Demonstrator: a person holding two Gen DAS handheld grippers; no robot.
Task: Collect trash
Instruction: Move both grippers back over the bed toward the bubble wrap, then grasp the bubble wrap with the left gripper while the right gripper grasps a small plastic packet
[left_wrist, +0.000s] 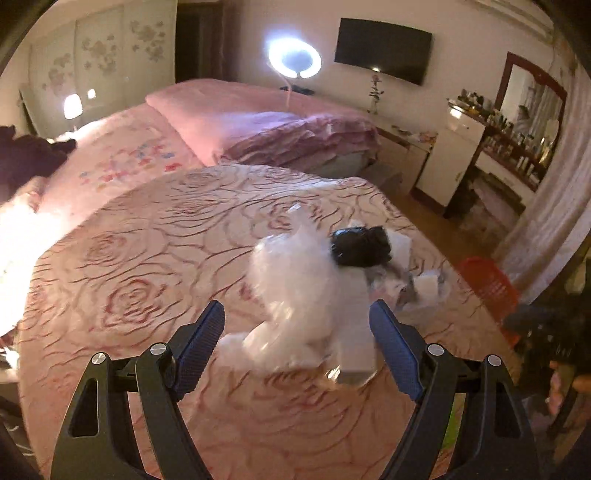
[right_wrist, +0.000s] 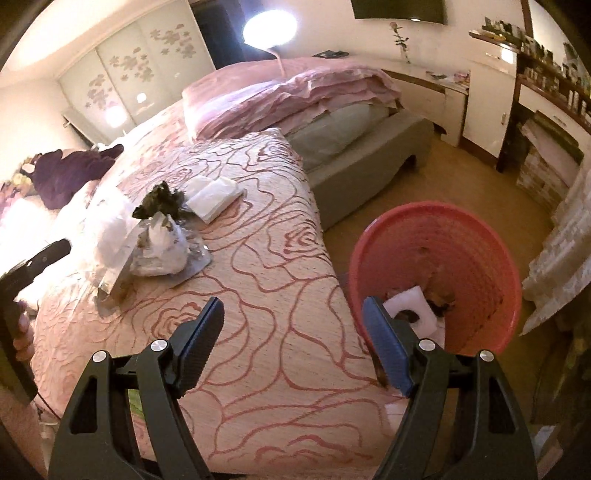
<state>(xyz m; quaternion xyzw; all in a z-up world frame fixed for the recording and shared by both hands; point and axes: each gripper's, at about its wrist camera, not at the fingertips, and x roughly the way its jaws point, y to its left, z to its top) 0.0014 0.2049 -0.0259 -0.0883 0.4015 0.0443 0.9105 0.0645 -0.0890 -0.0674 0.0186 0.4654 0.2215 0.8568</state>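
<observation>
A pile of trash lies on the rose-patterned bedspread (left_wrist: 147, 258): a crumpled white plastic bag (left_wrist: 295, 273), a black bag (left_wrist: 360, 245) and white papers (left_wrist: 426, 286). My left gripper (left_wrist: 297, 315) is open, its jaws on either side of the white bag's near end, empty. In the right wrist view the same pile shows as a white bag (right_wrist: 110, 229), a dark crumpled wrapper (right_wrist: 160, 201), a clear bag of scraps (right_wrist: 162, 247) and a folded white tissue (right_wrist: 212, 195). My right gripper (right_wrist: 293, 314) is open and empty at the bed's edge beside the red bin (right_wrist: 436, 236).
The red bin stands on the floor right of the bed and holds white foam and scraps (right_wrist: 410, 306). It shows at the right in the left wrist view (left_wrist: 487, 284). A pink duvet (left_wrist: 258, 122) lies at the far end. A dresser (left_wrist: 517, 147) stands by the right wall.
</observation>
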